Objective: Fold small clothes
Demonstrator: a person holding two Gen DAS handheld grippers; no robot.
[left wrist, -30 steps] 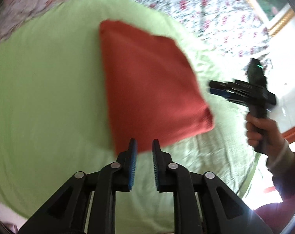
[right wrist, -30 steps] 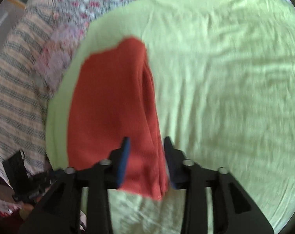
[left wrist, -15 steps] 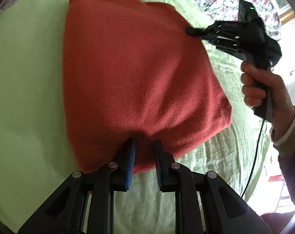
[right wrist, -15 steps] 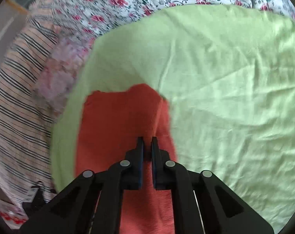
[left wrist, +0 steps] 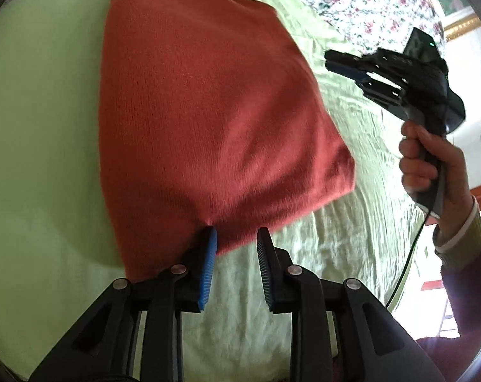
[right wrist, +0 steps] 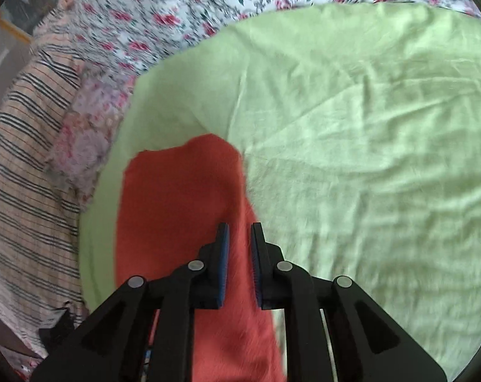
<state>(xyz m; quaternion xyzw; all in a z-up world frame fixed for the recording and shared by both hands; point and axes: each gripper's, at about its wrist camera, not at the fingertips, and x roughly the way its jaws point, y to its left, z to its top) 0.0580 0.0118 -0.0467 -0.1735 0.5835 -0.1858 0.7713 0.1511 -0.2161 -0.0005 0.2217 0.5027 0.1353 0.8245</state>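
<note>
Now we see the folded rust-red knit garment (left wrist: 215, 121) lying flat on a wrinkled pale green sheet (left wrist: 43, 127) spread over a floral bedcover (right wrist: 183, 16). Our left gripper (left wrist: 235, 238) hovers at its near edge, jaws widening, nothing pinched. Our right gripper (right wrist: 239, 234), off to the right, also spreads its jaws, empty, above the cloth.

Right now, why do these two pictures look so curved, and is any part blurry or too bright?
Both views are fisheye, with dark round corners. Left wrist view: the red cloth is fairly sharp, slightly smeared at its near edge; bright glare at the right edge, behind the hand. Right wrist view: motion blur softens the floral sheet and green sheet.
</note>
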